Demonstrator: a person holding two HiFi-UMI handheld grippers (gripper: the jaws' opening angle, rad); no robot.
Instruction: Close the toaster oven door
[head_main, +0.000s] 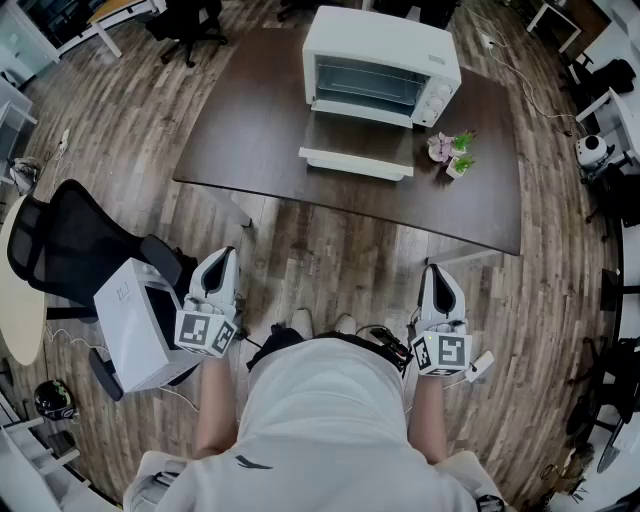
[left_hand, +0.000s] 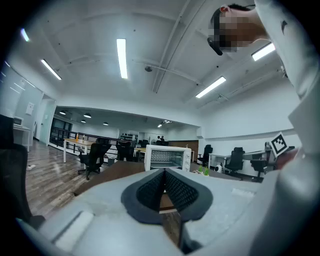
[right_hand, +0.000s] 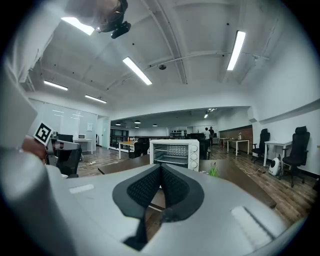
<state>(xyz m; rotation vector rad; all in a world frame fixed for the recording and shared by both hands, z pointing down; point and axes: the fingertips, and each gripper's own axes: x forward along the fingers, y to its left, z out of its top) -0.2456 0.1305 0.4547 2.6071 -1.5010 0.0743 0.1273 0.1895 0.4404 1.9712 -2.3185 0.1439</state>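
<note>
Toaster oven (head_main: 380, 62) was white and sat on the dark table (head_main: 250, 130) at 12 o'clock in the head view. Door (head_main: 358, 140) was dropped flat open toward the person, with the rack visible inside. Three knobs (head_main: 436, 100) ran down its right side. Small potted plants (head_main: 452, 152) sat just beside it at 4 o'clock. Left gripper (head_main: 224, 256) was at 7 o'clock and right gripper (head_main: 436, 272) at 5 o'clock, both well short of the table. Both were clenched, pads pressed together, nothing between them, touching nothing.
</note>
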